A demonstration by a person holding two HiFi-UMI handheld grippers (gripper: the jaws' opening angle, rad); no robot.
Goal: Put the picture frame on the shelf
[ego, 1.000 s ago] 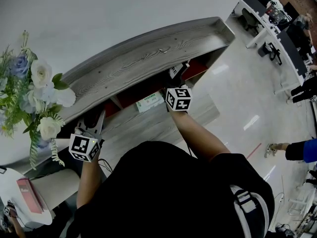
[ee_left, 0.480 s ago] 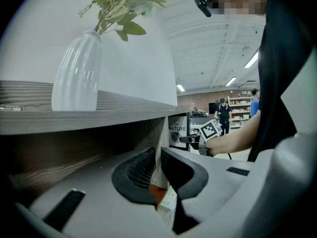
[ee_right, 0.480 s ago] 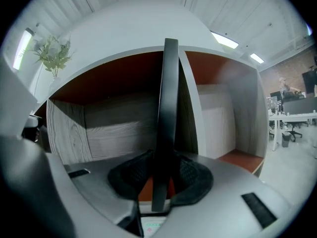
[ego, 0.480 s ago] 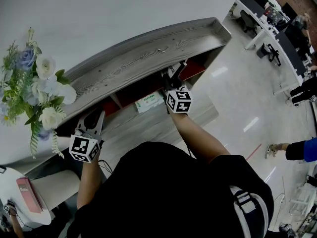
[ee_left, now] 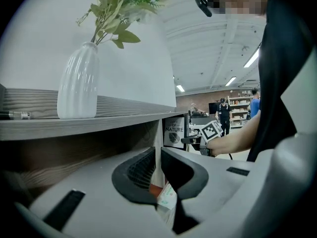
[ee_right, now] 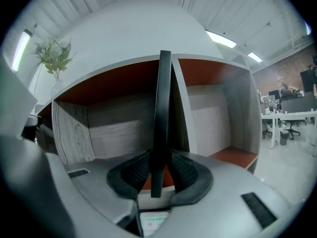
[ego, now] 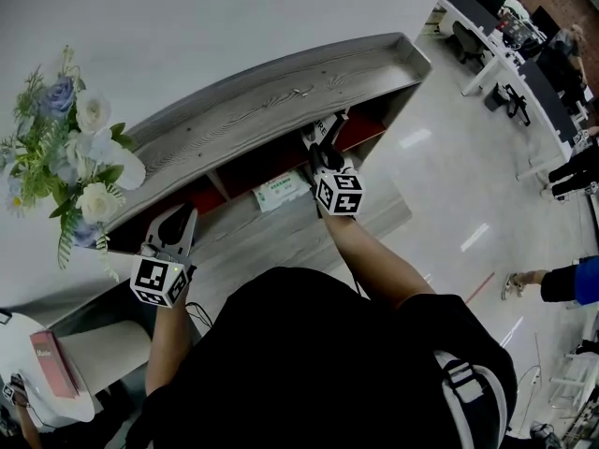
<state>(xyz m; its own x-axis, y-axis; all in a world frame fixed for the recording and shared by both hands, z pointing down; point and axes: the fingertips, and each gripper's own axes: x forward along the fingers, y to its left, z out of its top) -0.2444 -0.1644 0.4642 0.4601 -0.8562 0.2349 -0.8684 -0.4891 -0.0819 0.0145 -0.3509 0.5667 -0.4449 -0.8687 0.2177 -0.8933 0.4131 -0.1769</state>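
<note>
gripping the picture frame (ee_right: 162, 113) by its near edge with the right gripper (ee_right: 161, 175), fingers clamped tight on it. holding it upright and edge-on before an open compartment of the shelf (ee_right: 69, 133), not yet set down. probably light and stiff, perhaps glazed, so fragile and slick. best pinched on the rim, never the face. left gripper (ee_left: 158, 170) fingers almost together, empty, below the shelf top.

Dark picture frame (ee_right: 161, 108) stands upright, edge-on, within shelf (ee_right: 69, 128) opening.
</note>
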